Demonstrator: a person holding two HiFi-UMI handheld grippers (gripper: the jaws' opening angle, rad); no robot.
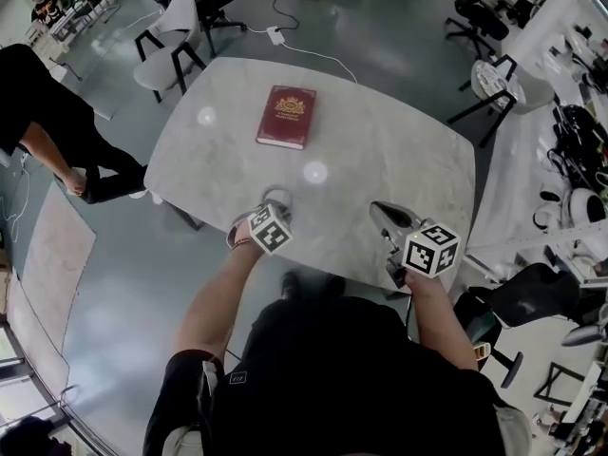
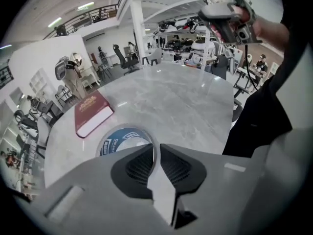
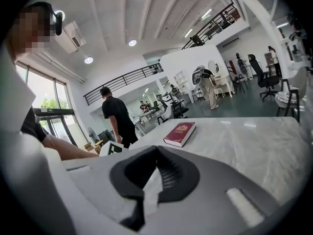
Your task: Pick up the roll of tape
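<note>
The left tool (image 2: 155, 149) has its grey, ribbed jaws drawn close on the thin wall of the roll of tape (image 2: 115, 143), one jaw inside the ring and one outside, so the rim sits pinched between the pads. The roll is a shallow ring with a translucent outer band and a blue printed core. It sits at the near edge of the surface (image 1: 380, 150), right in front of the person. From these angles it seems to lie flat or nearly so, though whether its underside touches the stone is hard to tell.

The right tool (image 3: 156, 150) has its jaws together at the tips with nothing between them. It hangs over the near right part of the surface, well apart from the roll, its black-and-white marker cube (image 1: 432, 248) above the hand.

The surface is a pale grey slab with a marbled, faintly glossy finish and rounded corners. Further back on it lies a closed hardback book (image 1: 287, 116), dark red with a gold emblem on the cover, well apart from both tools. Beyond it, a white moulded chair (image 1: 171, 36) stands on the smooth grey floor (image 1: 123, 283).
</note>
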